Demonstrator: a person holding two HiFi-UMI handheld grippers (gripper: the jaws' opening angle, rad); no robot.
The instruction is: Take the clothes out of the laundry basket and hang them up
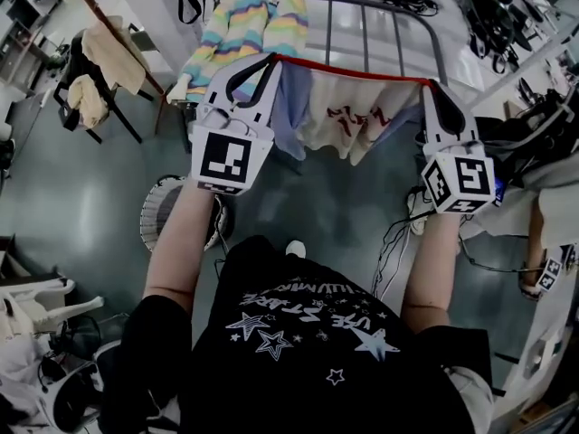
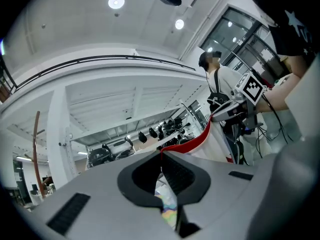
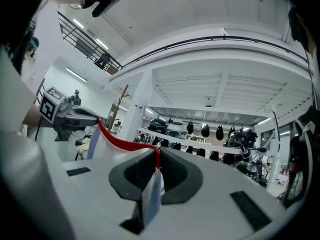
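A white garment (image 1: 348, 116) with a red top edge and red print hangs stretched between my two grippers, in front of the drying rack (image 1: 395, 27). My left gripper (image 1: 270, 60) is shut on the red edge at its left end, where a blue part (image 1: 289, 107) hangs down. My right gripper (image 1: 432, 83) is shut on the right end. In the left gripper view the jaws (image 2: 161, 154) pinch the red edge (image 2: 197, 135), which runs to the right gripper (image 2: 234, 107). The right gripper view shows its jaws (image 3: 157, 154) shut on the red edge (image 3: 118, 140).
A pastel striped sweater (image 1: 249, 21) hangs on the rack's left end. A round white laundry basket (image 1: 156, 213) stands on the floor below my left arm. A chair (image 1: 95, 75) with beige clothes is at the far left. Cables (image 1: 393, 242) lie on the floor at right.
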